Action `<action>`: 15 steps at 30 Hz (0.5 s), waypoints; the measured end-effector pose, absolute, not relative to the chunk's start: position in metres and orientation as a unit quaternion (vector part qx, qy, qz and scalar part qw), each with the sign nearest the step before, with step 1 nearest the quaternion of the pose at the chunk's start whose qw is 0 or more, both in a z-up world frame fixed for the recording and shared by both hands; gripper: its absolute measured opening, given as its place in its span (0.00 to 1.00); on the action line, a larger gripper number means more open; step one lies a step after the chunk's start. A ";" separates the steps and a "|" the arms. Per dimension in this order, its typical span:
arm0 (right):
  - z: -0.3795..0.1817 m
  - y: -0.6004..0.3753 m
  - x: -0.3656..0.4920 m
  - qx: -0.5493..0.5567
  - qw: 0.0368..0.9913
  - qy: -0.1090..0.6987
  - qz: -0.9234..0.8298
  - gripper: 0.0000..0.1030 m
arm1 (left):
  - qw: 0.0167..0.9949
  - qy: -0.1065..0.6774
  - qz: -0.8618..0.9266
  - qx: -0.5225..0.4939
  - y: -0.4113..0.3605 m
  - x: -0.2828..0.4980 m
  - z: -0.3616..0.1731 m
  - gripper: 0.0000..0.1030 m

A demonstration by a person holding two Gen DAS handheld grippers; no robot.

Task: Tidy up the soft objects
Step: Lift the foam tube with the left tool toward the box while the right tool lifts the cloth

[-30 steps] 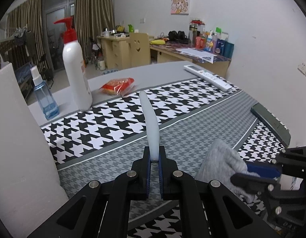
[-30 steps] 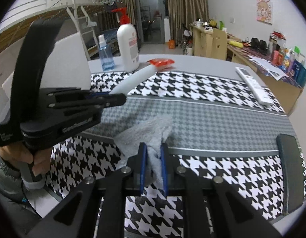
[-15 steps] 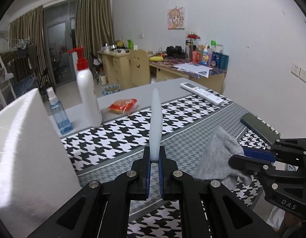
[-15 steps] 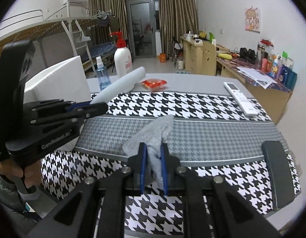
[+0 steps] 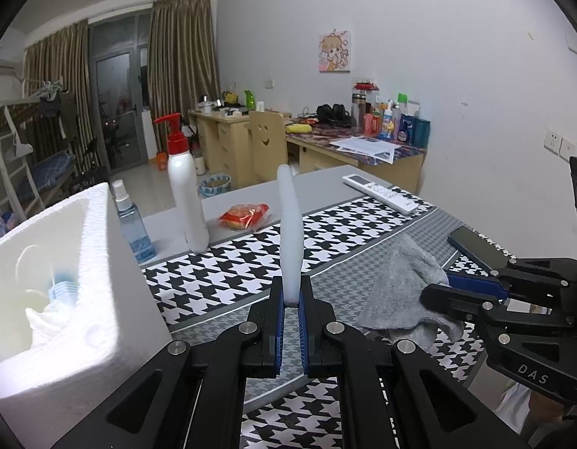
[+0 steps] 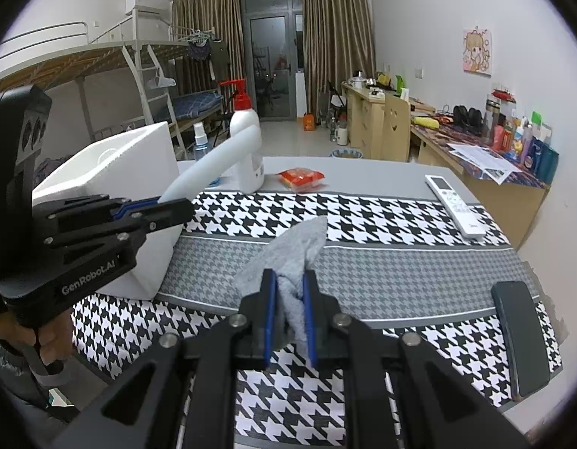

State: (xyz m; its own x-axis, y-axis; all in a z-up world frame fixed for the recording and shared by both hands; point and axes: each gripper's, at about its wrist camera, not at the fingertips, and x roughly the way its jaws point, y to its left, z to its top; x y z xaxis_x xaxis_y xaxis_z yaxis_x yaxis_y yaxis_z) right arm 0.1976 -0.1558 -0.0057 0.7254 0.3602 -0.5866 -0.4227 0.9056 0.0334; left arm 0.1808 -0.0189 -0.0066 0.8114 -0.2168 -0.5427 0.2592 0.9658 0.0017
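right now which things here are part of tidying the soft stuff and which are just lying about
Part of the job:
- grey cloth, in the right tongs
- white soft tube, in the left tongs
- white foam box

Just lying about:
- pump bottle
- spray bottle
- snack packet
- remote
- phone

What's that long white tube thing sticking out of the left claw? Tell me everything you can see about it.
The white tube is a smooth, pale, slightly translucent cylinder with a rounded far end, rubbery or silicone by its look. The left gripper is shut on its near end, which looks pinched flat between the blue pads. It points forward and upward, lifted clear of the houndstooth cloth. In the right wrist view it bends gently and reaches past the white foam box. Nothing else appears to touch it.
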 end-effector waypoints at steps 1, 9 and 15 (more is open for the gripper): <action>-0.004 -0.155 0.197 -0.052 0.928 0.303 0.209 0.17 | 0.951 0.280 -0.125 0.037 -0.018 0.180 -0.006 0.07; 0.001 -0.156 0.192 -0.049 0.932 0.297 0.202 0.17 | 0.953 0.273 -0.127 0.034 -0.015 0.173 -0.001 0.07; 0.005 -0.156 0.188 -0.047 0.934 0.292 0.201 0.17 | 0.956 0.265 -0.124 0.035 -0.014 0.168 0.005 0.07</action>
State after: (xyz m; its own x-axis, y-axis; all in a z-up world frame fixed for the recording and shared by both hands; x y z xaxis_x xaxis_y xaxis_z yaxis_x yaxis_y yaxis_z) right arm 0.1880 -0.1561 0.0053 0.7485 0.3478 -0.5645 -0.4027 0.9148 0.0296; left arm 0.1676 -0.0137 0.0049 0.8285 -0.2191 -0.5153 0.2566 0.9665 0.0016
